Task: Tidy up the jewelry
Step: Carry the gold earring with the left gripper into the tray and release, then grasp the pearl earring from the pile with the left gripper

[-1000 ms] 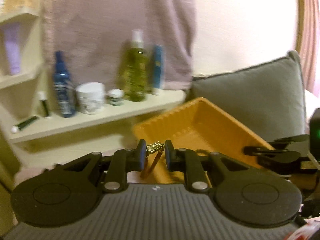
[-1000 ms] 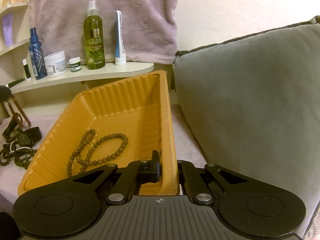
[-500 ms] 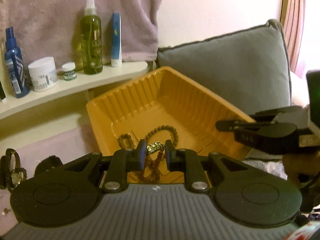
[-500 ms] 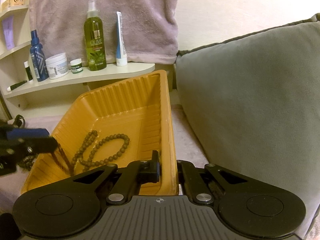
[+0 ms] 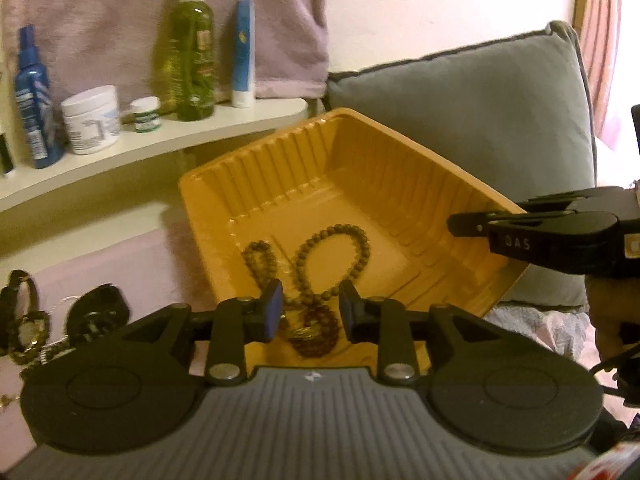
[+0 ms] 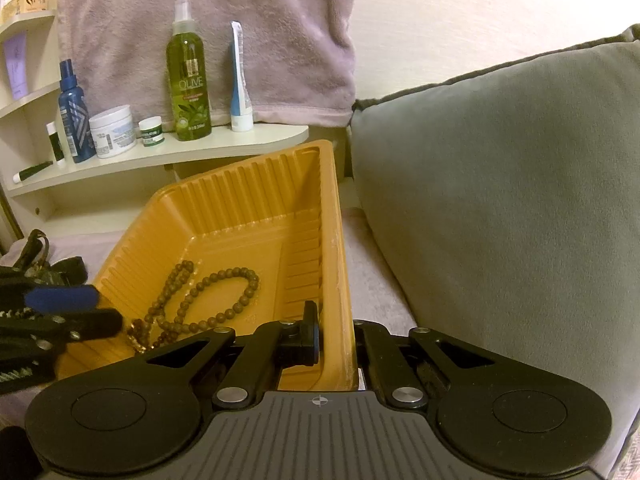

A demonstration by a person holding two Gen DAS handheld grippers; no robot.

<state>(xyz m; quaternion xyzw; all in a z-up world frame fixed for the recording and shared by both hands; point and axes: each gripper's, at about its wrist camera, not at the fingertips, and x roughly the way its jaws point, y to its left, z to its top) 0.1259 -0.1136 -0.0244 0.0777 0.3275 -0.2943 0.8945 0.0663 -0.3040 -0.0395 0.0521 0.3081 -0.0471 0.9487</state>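
Observation:
An orange plastic tray [image 5: 380,168] [image 6: 240,200] stands tilted on the bed cover. My right gripper [image 6: 336,340] [image 5: 472,222] is shut on its side wall. A brown bead necklace [image 5: 332,248] [image 6: 224,292] lies looped on the tray floor. My left gripper [image 5: 310,308] [image 6: 106,310] hovers over the tray's near corner, and its jaws are opening. A dark red bead bracelet with a gold clasp [image 5: 312,334] [image 6: 138,330] lies in the tray just below them. The blue pads [image 5: 274,310] no longer touch it.
More jewelry [image 5: 28,320] and a black item [image 5: 96,312] lie on the pink cover left of the tray. A grey cushion [image 6: 500,200] stands against the tray's right side. Behind is a cream shelf [image 6: 224,148] with bottles and jars, and a towel [image 6: 240,20] hangs above it.
My left gripper came down over the tray, its jaws widened, and the bracelet slipped from between the pads into the tray. The right gripper kept still on the tray wall.

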